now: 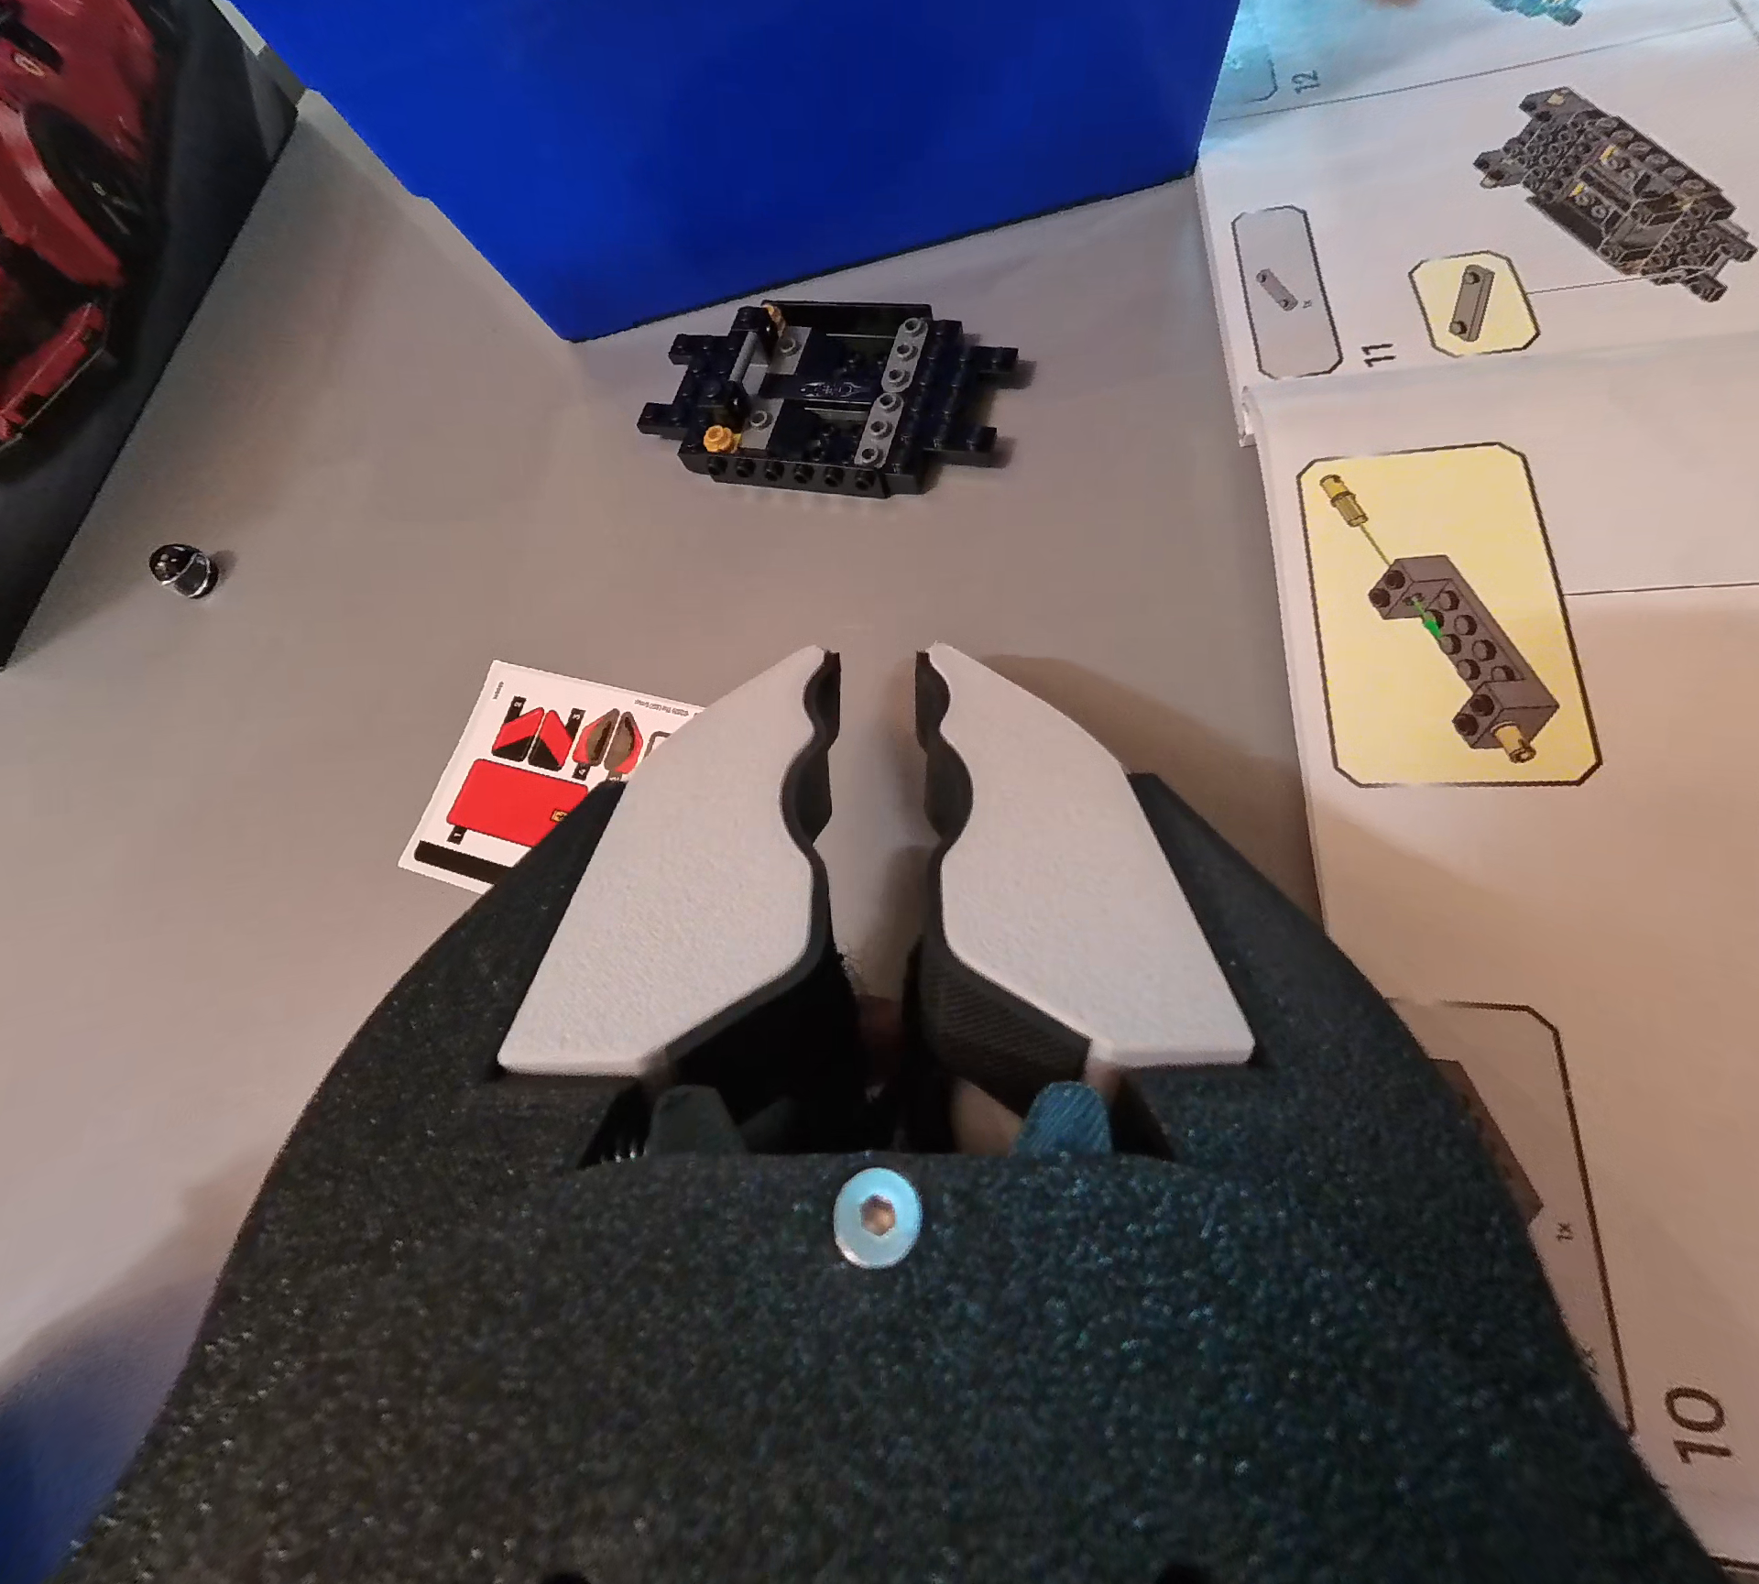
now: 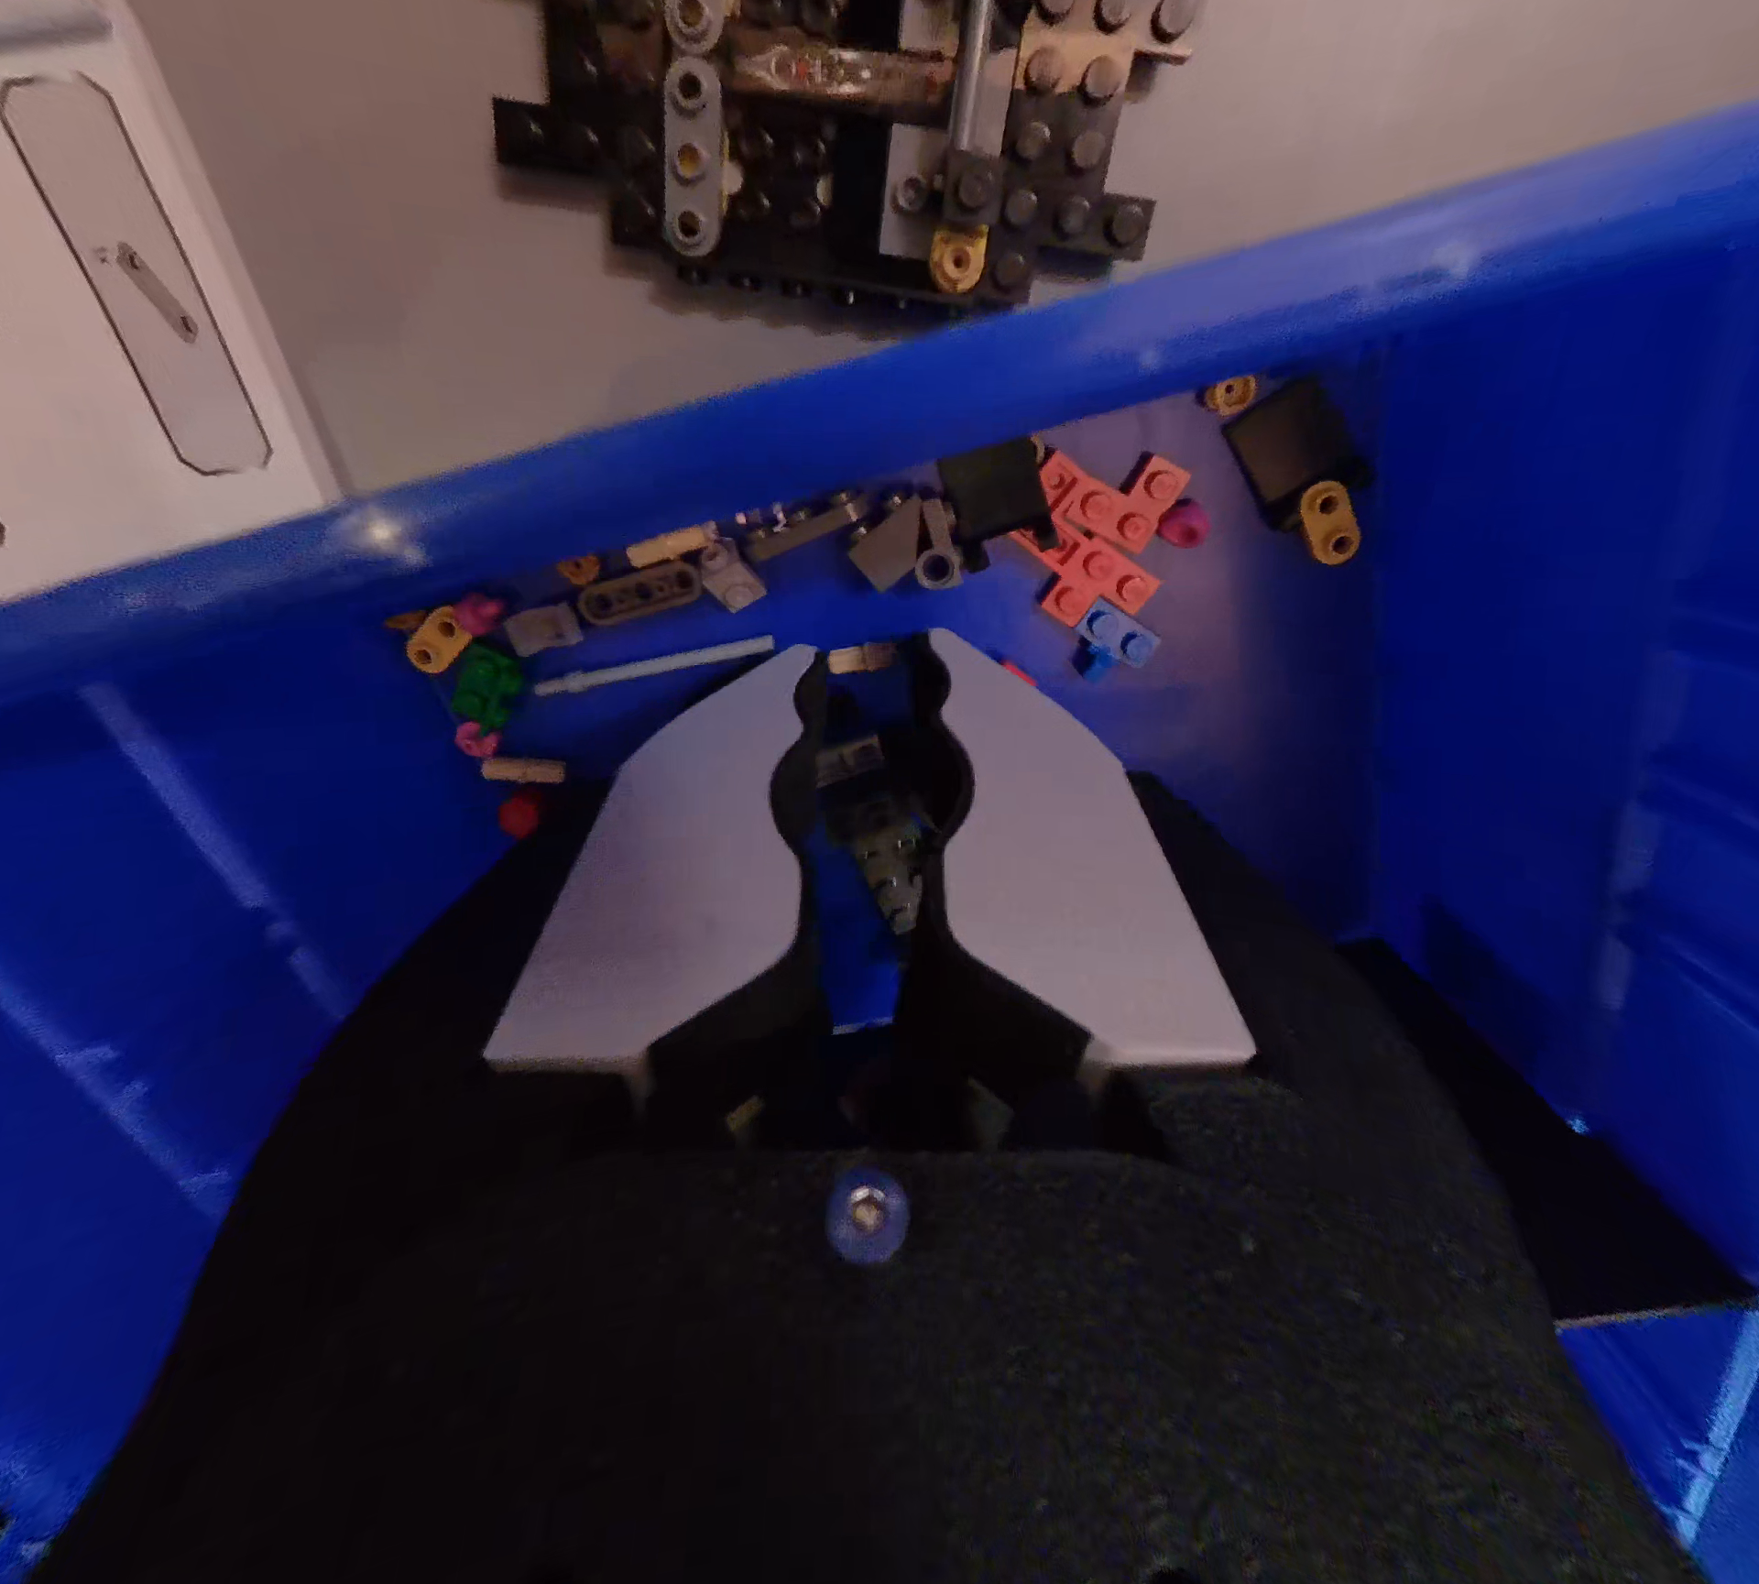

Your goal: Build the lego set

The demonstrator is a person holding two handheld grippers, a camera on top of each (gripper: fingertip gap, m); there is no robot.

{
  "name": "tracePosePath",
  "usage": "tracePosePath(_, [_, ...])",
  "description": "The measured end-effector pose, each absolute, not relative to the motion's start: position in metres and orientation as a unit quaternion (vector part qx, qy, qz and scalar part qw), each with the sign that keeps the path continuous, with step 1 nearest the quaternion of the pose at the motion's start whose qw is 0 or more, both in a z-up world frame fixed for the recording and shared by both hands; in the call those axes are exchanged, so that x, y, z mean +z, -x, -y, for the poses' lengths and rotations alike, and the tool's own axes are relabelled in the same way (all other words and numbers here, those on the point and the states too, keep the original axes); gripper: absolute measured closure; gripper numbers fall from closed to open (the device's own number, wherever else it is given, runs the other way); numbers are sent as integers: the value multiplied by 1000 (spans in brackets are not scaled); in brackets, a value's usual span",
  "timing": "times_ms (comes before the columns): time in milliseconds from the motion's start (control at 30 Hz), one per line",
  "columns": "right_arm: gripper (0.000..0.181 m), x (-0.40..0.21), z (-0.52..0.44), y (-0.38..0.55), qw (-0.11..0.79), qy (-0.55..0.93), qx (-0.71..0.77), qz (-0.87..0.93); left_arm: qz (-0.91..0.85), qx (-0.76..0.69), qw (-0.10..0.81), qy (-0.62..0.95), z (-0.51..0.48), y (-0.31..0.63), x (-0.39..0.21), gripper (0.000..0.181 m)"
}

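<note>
The black partly built lego chassis (image 1: 838, 396) lies on the grey table just in front of the blue bin (image 1: 761, 63). It carries grey beams and tan pins. My left gripper (image 1: 878, 663) hovers over the table short of the chassis, jaws a narrow gap apart and empty. My right gripper (image 2: 871, 653) is down inside the blue bin (image 2: 666, 453), jaws a little apart over loose pieces. A small dark grey piece (image 2: 871, 815) shows between its fingers; I cannot tell if they touch it. The chassis (image 2: 819, 72) sits beyond the bin wall.
The open instruction booklet (image 1: 1485, 605) lies to the right of the chassis. A sticker sheet (image 1: 514, 777) lies left of my left gripper, and a small dark round piece (image 1: 183, 572) farther left. The set's box (image 1: 67, 158) is at the far left. Several loose pieces (image 2: 1104, 529) line the bin floor. Tip to tip, the grippers are about 15 cm apart.
</note>
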State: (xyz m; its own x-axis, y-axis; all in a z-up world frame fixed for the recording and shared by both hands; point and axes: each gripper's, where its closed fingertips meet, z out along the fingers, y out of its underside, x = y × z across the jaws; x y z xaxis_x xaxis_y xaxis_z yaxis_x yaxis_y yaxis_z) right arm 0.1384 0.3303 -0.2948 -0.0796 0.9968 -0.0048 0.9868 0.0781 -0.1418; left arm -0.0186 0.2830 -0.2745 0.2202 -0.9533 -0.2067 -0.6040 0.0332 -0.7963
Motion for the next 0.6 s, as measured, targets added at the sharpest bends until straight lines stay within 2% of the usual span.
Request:
tracePosePath(200, [165, -288, -329, -139, 58, 671, 52, 738, -587, -212, 414, 663, -283, 19, -274, 166])
tracePosePath(367, [165, -222, -314, -135, 146, 705, 96, 687, -584, -214, 418, 663, -284, 19, -273, 166])
tracePosePath(500, [165, -159, -253, -135, 216, 711, 175, 646, -584, -212, 419, 662, -284, 19, -273, 166])
tracePosePath(600, [165, -162, -202, -148, 217, 734, 166, 622, -584, -212, 420, 661, -284, 19, -273, 166])
